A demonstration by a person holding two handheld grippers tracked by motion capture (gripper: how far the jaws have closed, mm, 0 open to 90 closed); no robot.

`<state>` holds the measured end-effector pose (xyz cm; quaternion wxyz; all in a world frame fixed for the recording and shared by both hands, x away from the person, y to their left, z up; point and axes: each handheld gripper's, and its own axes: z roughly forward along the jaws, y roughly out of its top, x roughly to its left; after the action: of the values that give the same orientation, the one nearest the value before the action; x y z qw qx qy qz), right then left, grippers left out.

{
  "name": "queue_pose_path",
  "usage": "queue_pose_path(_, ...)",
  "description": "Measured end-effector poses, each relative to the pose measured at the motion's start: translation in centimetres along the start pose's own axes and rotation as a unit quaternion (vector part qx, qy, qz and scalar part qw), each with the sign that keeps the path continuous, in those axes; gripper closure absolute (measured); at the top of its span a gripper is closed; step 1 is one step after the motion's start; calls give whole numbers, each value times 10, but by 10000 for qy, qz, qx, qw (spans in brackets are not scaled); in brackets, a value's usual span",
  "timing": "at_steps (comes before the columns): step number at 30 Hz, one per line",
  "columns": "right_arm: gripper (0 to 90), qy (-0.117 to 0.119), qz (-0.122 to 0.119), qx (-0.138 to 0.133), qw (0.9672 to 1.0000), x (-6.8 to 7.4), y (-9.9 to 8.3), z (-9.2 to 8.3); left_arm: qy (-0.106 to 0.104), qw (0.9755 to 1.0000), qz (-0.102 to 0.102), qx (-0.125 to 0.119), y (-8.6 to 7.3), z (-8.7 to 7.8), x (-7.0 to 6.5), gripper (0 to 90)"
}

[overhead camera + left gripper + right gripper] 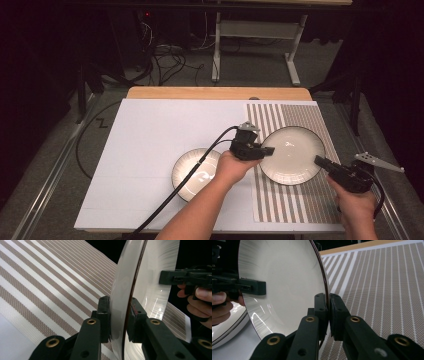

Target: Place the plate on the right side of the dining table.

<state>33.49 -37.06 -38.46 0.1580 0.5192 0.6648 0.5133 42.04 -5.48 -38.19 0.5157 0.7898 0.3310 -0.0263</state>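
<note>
High view: you have both tongs, left gripper [270, 150] at nine o'clock and right gripper [317, 159] at four, clamped on the plate [292, 155] rim (glazed, slippery, breakable); hold the rim squarely.

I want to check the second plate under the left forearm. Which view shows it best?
The high view: the second plate lies whole on the white sheet, partly under the forearm. The right gripper view catches its rim at bottom left.

Left forearm [200, 210] is hiding part of the second plate [192, 172]; the held plate [150, 277] is running off the frame's top in the left gripper view, hiding the striped mat [50, 285] behind it.
</note>
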Motion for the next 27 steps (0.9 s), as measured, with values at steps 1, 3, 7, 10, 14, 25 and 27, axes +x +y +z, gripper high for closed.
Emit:
queue_pose_path(1,878,-42,-3,11,10000,-2,0,0,0,10000,0,0,0,0,0,744)
queue_pose_path(3,879,-101,26,19,9999,-6,-1,-1,56,9999,30,82,2,10,0,737)
queue_pose_path(7,880,-151,42,34,9999,-11,-3,0,101,9998,9,146,2,17,3,728)
queue_pose_path(10,880,-236,-3,64,9997,-15,-3,4,192,9995,7,233,4,24,5,715)
queue_pose_path(14,880,-282,-27,78,9996,-17,-4,7,257,9992,30,313,5,27,6,708)
queue_pose_path(25,880,-334,-89,84,9994,-21,-7,11,409,9980,-84,469,5,33,8,691)
queue_pose_path(27,883,-287,-66,58,9995,-21,-7,11,478,9977,-82,477,5,34,7,678)
